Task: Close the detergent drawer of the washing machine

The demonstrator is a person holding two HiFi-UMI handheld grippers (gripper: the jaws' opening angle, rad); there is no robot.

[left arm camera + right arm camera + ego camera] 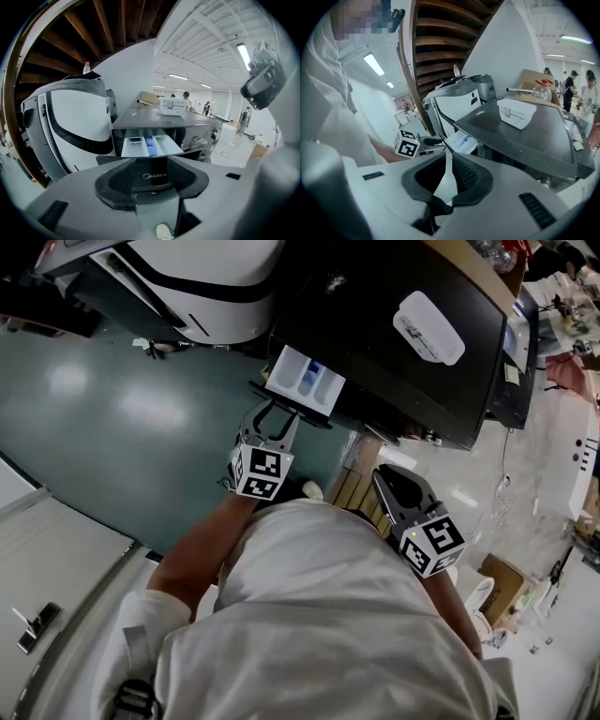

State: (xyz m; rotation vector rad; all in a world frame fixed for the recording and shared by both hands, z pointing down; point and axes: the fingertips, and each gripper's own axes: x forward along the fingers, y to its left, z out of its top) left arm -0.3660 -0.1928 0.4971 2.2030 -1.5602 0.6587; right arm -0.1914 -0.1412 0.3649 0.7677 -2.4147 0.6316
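Left gripper (278, 418) has its jaws spread wide and grips nothing. The front panel of the drawer (305, 381) sits right at its tips, filling the gap between the pads in the left gripper view. Whether the pads touch the panel I cannot tell.

The drawer stands far out of the washer (394, 343), straight ahead of the tool, with its white compartments and blue insert exposed. By my reading nothing of the closing is done: the tool is lined up at the front and the whole push remains.

Right gripper (384, 480) hangs to the right of the left one and further back, near the person's body. Its jaws are drawn together at the tips and are empty. It is clear of the drawer's path.

The way ahead looks free: the drawer should slide straight back into its slot under the washer's top edge. A white machine (206, 287) stands close on the tool's left, so there is little room that way. Bare floor (122, 418) lies below and behind. The box (428, 326) on the washer is ahead and well above the slot.
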